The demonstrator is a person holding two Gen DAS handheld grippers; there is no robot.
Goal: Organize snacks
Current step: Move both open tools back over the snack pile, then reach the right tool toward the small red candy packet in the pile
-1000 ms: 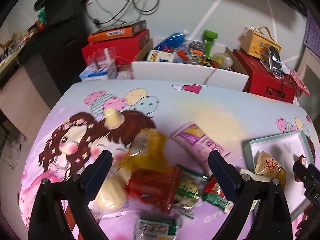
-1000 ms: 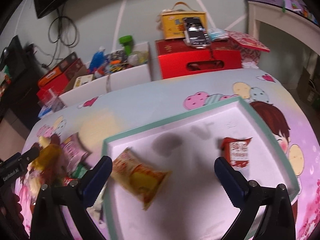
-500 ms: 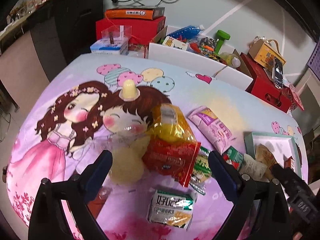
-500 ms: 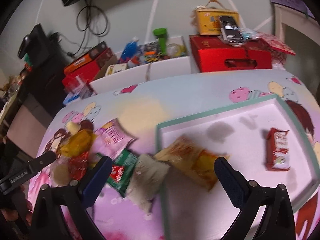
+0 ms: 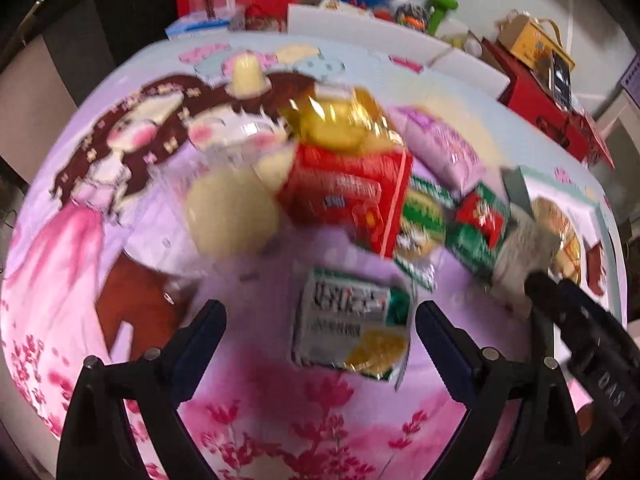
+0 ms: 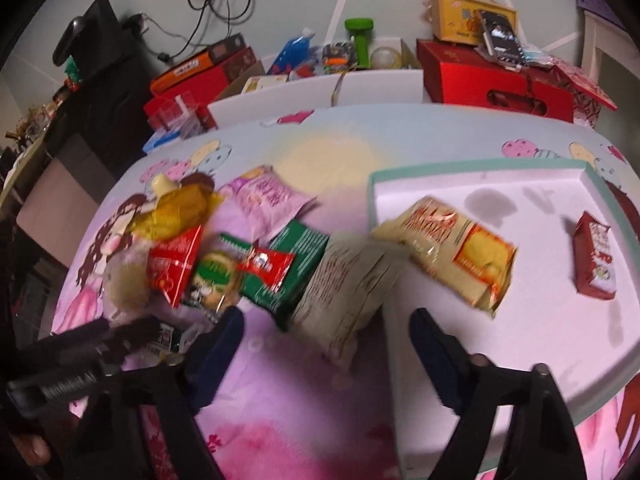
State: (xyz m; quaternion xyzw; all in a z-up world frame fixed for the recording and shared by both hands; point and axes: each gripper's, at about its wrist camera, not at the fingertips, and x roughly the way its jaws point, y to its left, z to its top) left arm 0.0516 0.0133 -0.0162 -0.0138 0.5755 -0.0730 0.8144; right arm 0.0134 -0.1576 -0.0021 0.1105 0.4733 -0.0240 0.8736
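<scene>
Both the left gripper (image 5: 318, 322) and right gripper (image 6: 326, 330) are gaping empty, snack packets (image 6: 224, 268) lying ahead, their lettering blurring unreadable.

Red packet (image 6: 594, 261) on white, seemingly teal-rimmed tray (image 6: 472, 165); pink cartoon tablecloth (image 6: 280, 420).

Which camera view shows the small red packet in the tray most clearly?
The right wrist view: the small red packet lies whole and sharp on the tray. In the left wrist view the packet is a blurred sliver near the image edge.
</scene>
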